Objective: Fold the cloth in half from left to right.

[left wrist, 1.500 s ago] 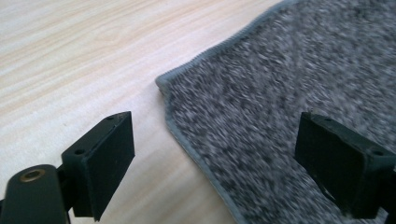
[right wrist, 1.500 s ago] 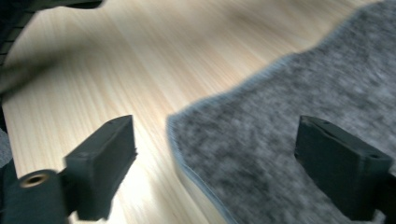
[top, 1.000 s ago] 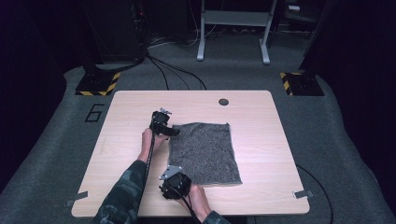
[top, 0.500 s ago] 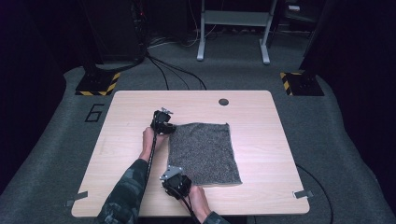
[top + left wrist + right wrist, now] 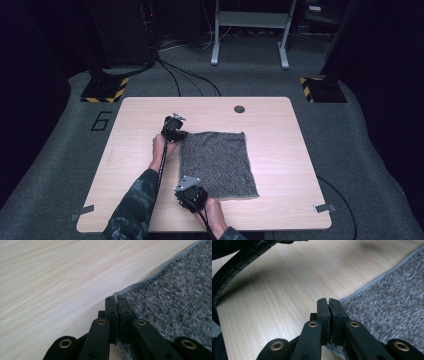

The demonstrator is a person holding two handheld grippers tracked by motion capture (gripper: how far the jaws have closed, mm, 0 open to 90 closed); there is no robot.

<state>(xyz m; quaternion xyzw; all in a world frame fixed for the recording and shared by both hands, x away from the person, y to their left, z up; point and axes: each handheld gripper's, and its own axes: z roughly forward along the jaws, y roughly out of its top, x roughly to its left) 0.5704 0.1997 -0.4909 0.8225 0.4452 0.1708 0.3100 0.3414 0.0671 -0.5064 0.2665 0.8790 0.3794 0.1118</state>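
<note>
My right gripper (image 5: 192, 192) has just closed on the near left corner of the grey towel (image 5: 217, 162), which lies flat mid-table (image 5: 280, 125); only the hem sits between its jaws, so a quick lift could pull it free. Farther off, my left gripper (image 5: 176, 134) has just clamped the far left corner equally thinly; uneven pulling would skew any fold.

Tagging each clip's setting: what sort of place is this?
Probably a lab or recording studio: a lone wooden table on grey carpet, hazard-striped stand bases, floor cables, dark surroundings.
</note>
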